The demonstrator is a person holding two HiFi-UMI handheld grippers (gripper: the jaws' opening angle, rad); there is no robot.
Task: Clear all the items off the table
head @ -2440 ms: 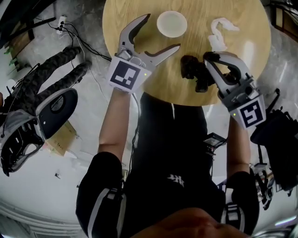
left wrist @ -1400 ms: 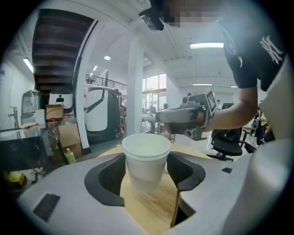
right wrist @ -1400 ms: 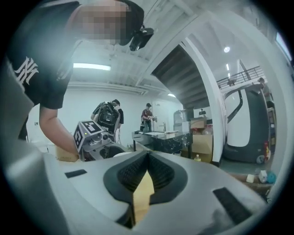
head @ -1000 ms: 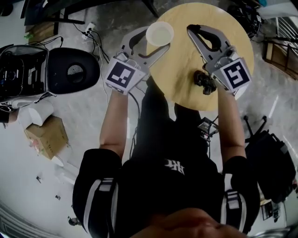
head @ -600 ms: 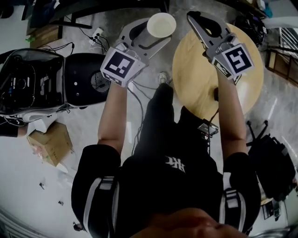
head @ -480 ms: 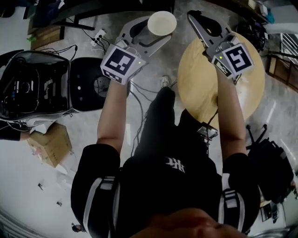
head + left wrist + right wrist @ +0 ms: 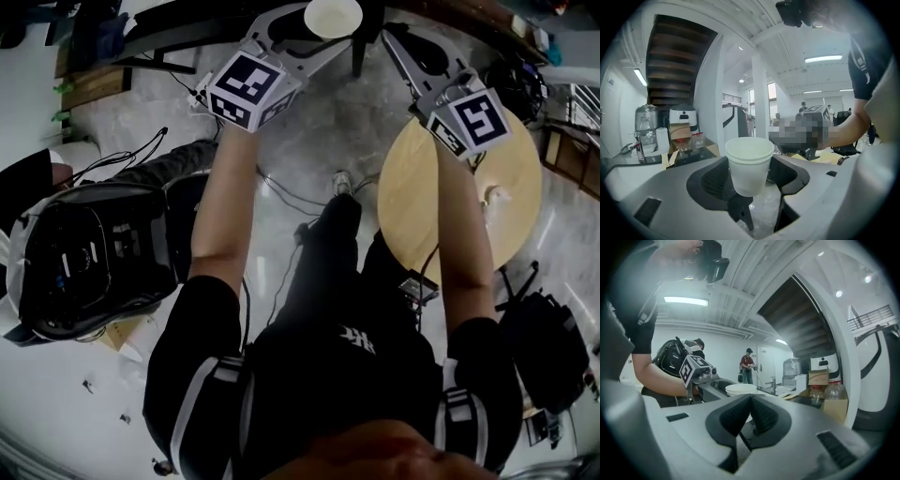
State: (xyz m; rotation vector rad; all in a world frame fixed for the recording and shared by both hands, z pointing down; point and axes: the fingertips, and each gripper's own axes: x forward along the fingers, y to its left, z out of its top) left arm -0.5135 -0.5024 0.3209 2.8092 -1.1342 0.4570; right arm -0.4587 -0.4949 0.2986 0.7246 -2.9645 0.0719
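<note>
The left gripper (image 7: 314, 30) is holding a white paper cup (image 7: 333, 16) with its jaws standing wide; in the left gripper view its black pads are pressing on the two sides of the cup (image 7: 749, 164), which is sitting upright with its open rim on top; in the head view the cup is hanging over the grey marbled floor (image 7: 300, 141), well apart from the round light wooden table (image 7: 417, 202) and to its left. The right gripper (image 7: 392, 37) is reaching out beside the left one, near the table's far edge; in the right gripper view its jaws are lying pressed together (image 7: 750, 416), with nothing showing between them. A small white crumpled scrap (image 7: 494, 195) is lying on the tabletop, to the right of the person's right forearm. An open black case (image 7: 89, 258) is sitting on the floor, at the person's left.
</note>
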